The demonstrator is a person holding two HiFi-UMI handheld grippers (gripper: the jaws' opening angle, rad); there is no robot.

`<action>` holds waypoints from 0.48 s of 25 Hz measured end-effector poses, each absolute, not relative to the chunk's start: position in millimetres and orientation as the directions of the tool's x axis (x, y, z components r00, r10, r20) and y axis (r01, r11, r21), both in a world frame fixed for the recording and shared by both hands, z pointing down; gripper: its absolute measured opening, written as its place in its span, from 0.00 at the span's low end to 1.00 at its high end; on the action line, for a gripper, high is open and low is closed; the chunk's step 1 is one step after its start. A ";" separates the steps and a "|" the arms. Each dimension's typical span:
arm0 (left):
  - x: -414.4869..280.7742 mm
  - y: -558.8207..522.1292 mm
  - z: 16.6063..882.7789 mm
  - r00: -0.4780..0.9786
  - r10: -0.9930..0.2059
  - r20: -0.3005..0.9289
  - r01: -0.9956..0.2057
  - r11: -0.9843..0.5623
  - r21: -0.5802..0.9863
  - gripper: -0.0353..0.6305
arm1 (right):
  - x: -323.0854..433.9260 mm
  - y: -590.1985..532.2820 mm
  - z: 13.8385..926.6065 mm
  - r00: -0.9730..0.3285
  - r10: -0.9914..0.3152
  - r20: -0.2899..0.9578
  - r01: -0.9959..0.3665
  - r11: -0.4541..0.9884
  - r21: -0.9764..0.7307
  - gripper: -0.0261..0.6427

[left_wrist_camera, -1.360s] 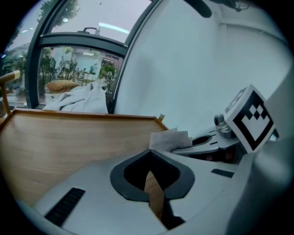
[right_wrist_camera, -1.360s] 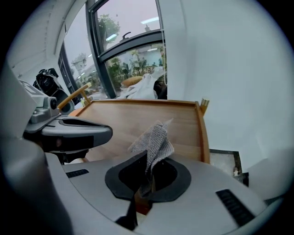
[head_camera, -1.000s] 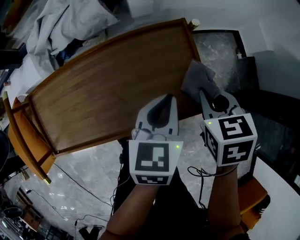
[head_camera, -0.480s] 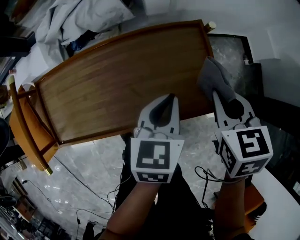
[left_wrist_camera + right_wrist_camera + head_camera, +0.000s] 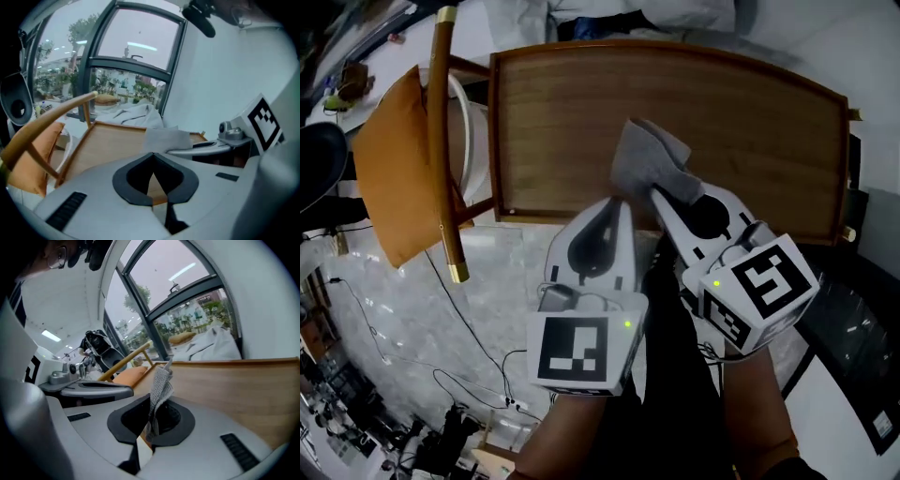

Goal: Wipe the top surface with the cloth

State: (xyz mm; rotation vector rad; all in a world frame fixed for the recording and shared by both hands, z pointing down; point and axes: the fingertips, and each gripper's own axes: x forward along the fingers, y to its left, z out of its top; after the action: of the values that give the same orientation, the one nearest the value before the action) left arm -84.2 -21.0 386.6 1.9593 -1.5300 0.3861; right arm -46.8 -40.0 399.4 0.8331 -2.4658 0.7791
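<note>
Grey left gripper (image 5: 622, 200), right gripper (image 5: 655, 193) (black-and-white marker cubes (image 5: 583, 349))

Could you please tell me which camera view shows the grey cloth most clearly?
The head view: the cloth shows almost whole from above, over the wooden top, held by the right gripper. The right gripper view shows it edge-on, pinched between the jaws. The left gripper view shows only a pale patch of it.

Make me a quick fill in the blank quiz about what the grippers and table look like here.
The grey cloth is clamped by the ____ gripper.
The left gripper, jaws shut, holds ____.
The tabletop under the cloth is made of ____.
The chair cushion is coloured ____.
Missing: right; nothing; wood; orange.
</note>
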 end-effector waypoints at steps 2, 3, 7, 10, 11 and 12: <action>-123.3 -11.8 378.8 0.237 -0.795 0.559 -0.957 -0.092 0.275 0.07 | -100.4 -24.6 404.4 -0.773 -0.351 0.528 -0.589 0.706 -0.393 0.08; -139.7 -7.1 375.2 0.216 -0.806 0.551 -0.960 -0.074 0.269 0.07 | -123.1 -16.7 407.3 -0.785 -0.324 0.527 -0.566 0.722 -0.399 0.08; -191.3 13.3 373.3 0.171 -0.818 0.549 -0.961 -0.017 0.275 0.07 | -187.9 6.9 419.3 -0.811 -0.245 0.531 -0.516 0.727 -0.454 0.08; -217.7 24.2 376.5 0.167 -0.821 0.546 -0.960 -0.008 0.280 0.07 | -220.6 15.3 430.5 -0.823 -0.211 0.527 -0.498 0.713 -0.493 0.08; -223.5 26.8 377.8 0.165 -0.822 0.545 -0.960 -0.008 0.279 0.07 | -229.0 17.9 435.7 -0.821 -0.199 0.535 -0.494 0.716 -0.493 0.08; -228.0 29.3 379.5 0.161 -0.823 0.545 -0.961 -0.005 0.278 0.07 | -235.8 20.6 441.3 -0.816 -0.186 0.547 -0.490 0.724 -0.484 0.08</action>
State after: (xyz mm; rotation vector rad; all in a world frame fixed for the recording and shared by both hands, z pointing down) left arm -228.0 29.3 379.5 1.8545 -1.6899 0.3025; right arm -235.8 20.6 441.3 0.5165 -2.4595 0.8763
